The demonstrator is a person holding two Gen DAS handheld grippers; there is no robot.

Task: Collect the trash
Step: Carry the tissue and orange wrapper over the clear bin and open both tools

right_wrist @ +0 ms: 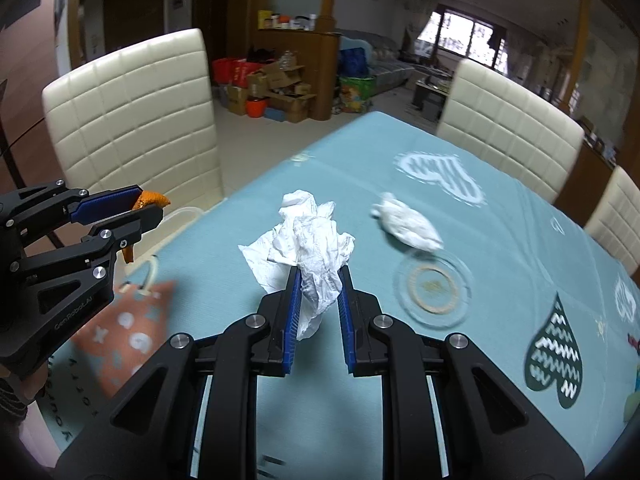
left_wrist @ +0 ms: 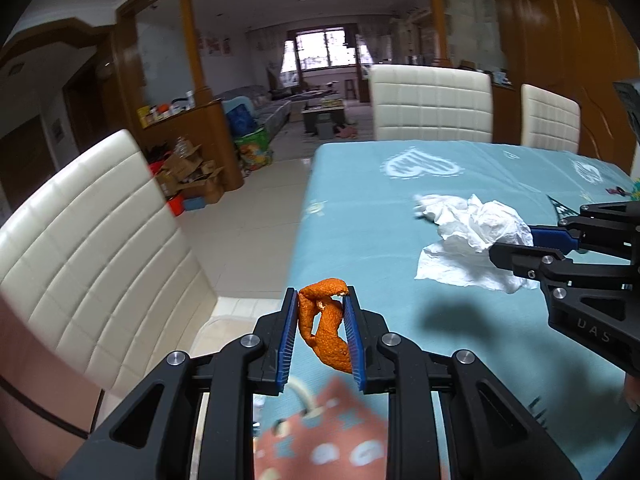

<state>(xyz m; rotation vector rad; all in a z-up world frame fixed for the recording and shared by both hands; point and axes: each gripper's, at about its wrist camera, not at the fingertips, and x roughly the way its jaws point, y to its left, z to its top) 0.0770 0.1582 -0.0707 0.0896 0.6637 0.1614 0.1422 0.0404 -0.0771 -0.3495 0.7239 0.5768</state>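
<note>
A: Table (right_wrist: 500, 248) under a blue heart-print cloth, cream chairs (right_wrist: 136, 120) round it. A pinkish patterned bag (right_wrist: 132, 328) lies at the near edge, blurred; its mouth doesn't show.

B: Step in hand?

A: Carrying, I judge. Both tongs loaded, held above the cloth. Left gripper (left_wrist: 322, 324) pinches a curl of orange peel (left_wrist: 324, 328) between its blue pads. Right gripper (right_wrist: 318, 300) is pressed tight on a crumpled tissue (right_wrist: 312, 248), most of it bunched beyond the tips.

B: Left to collect?

A: One smaller tissue wad (right_wrist: 408, 224) on the cloth, well apart from both grippers, beside a clear glass coaster (right_wrist: 434, 288).

B: Next move?

A: Probably to the bag, if that's the bin; opening needs finding first. Peel hangs loose below the pads and could slip.
</note>
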